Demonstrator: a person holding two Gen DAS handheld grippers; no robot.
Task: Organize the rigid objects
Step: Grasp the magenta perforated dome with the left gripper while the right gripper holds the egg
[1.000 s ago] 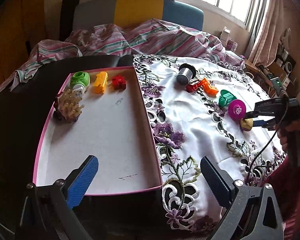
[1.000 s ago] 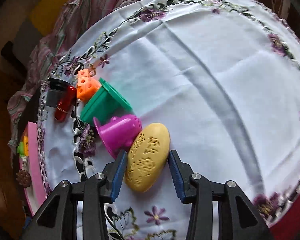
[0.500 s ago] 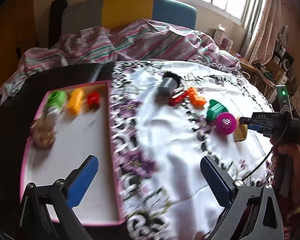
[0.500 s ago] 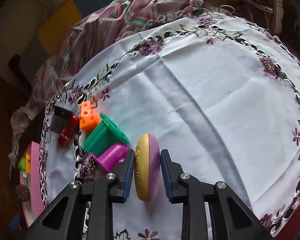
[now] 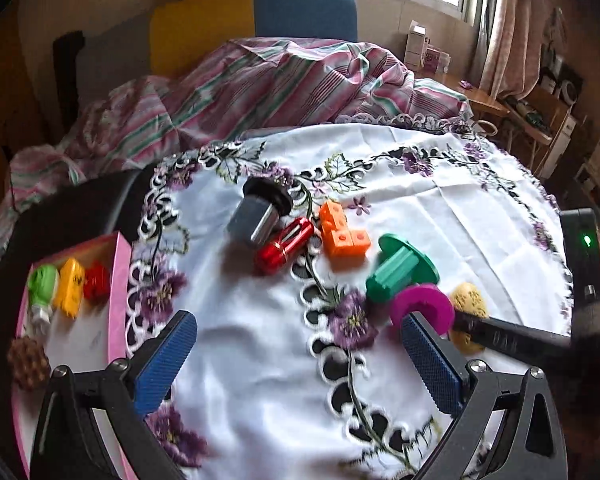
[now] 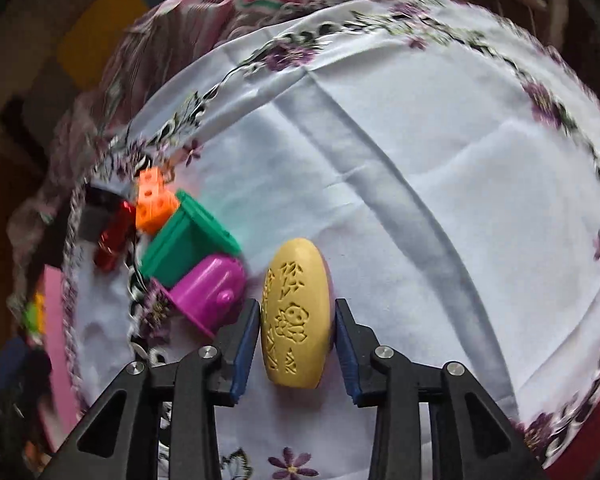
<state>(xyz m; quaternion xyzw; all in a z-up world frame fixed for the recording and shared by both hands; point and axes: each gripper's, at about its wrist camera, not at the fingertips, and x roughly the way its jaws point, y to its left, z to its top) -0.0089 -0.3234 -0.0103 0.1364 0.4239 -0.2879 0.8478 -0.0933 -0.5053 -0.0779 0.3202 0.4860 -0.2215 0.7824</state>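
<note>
My right gripper [image 6: 296,340] is shut on a yellow carved oval piece [image 6: 296,312], held on edge just above the white embroidered cloth [image 6: 420,160]; it also shows in the left wrist view [image 5: 468,308]. Beside it lie a magenta cup [image 6: 208,296], a green piece [image 6: 184,240], an orange block [image 6: 154,204], a red piece [image 6: 112,240] and a grey-black cylinder [image 5: 260,212]. My left gripper [image 5: 296,364] is open and empty above the cloth. A pink tray [image 5: 118,280] at the left holds green, yellow, red and brown toys.
A striped blanket [image 5: 268,80] lies piled behind the round table. A chair with yellow and blue panels [image 5: 252,12] stands beyond it. Shelves and a small table [image 5: 540,120] are at the far right.
My left gripper has swung right from over the tray to over the cloth near the toy cluster. My right gripper closed on the yellow oval, turned it on edge and lifted it slightly.
</note>
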